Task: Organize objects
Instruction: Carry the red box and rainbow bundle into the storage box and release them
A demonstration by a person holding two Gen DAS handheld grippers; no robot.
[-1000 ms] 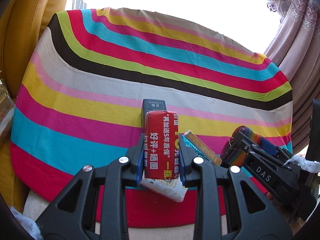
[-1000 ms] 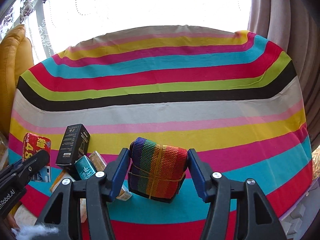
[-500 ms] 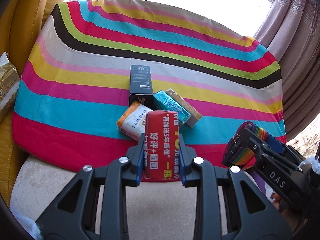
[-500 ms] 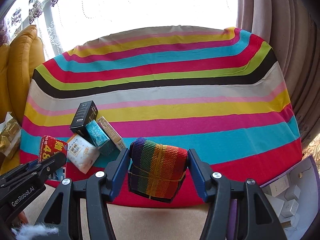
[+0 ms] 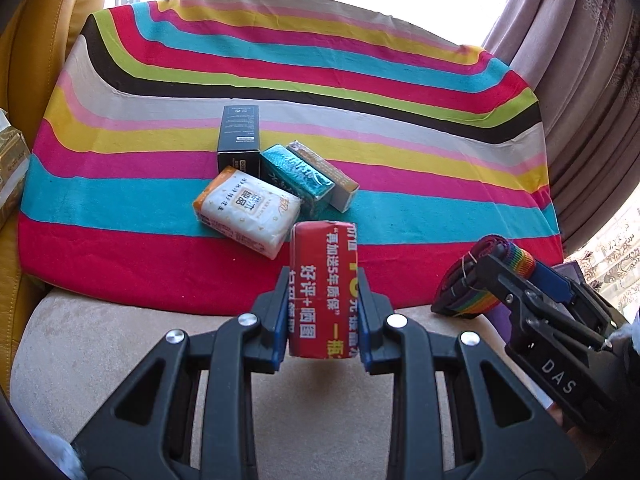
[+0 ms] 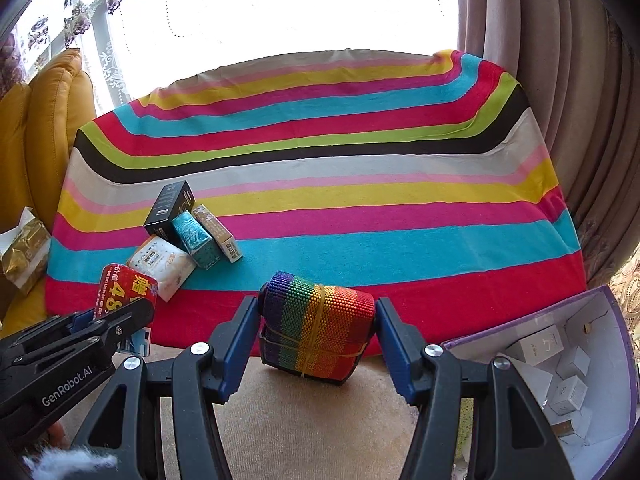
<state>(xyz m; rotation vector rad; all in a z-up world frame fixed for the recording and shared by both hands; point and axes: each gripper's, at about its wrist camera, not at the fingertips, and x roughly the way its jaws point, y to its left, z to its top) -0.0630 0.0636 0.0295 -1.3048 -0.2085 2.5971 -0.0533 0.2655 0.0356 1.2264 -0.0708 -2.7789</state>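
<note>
Both grippers have drawn back toward the near edge of the striped cloth (image 5: pixel 360 92) since the earlier frames: the cluster of packs that lay right under the fingers then now sits farther off, and beige upholstery shows below both loads.

Left gripper (image 5: pixel 323 312): clamped on the red pack (image 5: pixel 322 292), one pad on each long side, pack upright, clear of the cloth. Printed film wrap; probably light and slightly compressible, so the flat sides are the correct hold and a firm squeeze is tolerable. The glossy film may slip if the grip slackens.

Right gripper (image 6: pixel 318 328): closed on the rainbow strap roll (image 6: pixel 318 320), pads on its two ends, a rubber band around the middle. Woven webbing: soft, light, not fragile. Holding across the ends keeps the layers together; a hold on a loose layer could let it unwind.

Remaining items, near the left part of the cloth's near edge:
- white tissue pack (image 5: pixel 248 210), soft, nearest the edge
- black box (image 5: pixel 239 140), rigid, behind it
- teal pack (image 5: pixel 298 178) and tan box (image 5: pixel 324 174), side by side, touching

An open purple-rimmed box (image 6: pixel 616 432) with small white cartons stands off the cloth at the right, near the right gripper; it appears to be the destination, though the right-wrist view shows only part of it
</note>
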